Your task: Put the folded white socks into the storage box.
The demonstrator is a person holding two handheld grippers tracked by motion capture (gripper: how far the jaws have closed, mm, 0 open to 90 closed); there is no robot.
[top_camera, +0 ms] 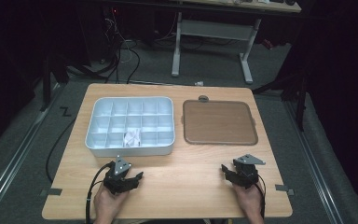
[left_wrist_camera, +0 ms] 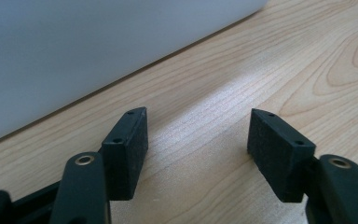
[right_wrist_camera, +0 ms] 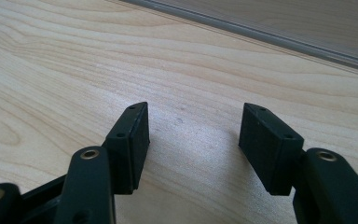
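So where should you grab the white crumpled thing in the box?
Probably from straight above, pinching its raised top folds. The white crumpled thing sits down inside one compartment in the front row of the divided box, and the walls around it block any sideways approach. The left gripper is nearer, its fingers open and empty.

A light wooden table [top_camera: 186, 186] carries a white compartment tray [top_camera: 129, 149] just beyond the left gripper [top_camera: 129, 179] and a flat brown tray [top_camera: 219, 122] beyond the right gripper [top_camera: 233, 171]. Both grippers rest on the bare wood near its front edge, well apart.
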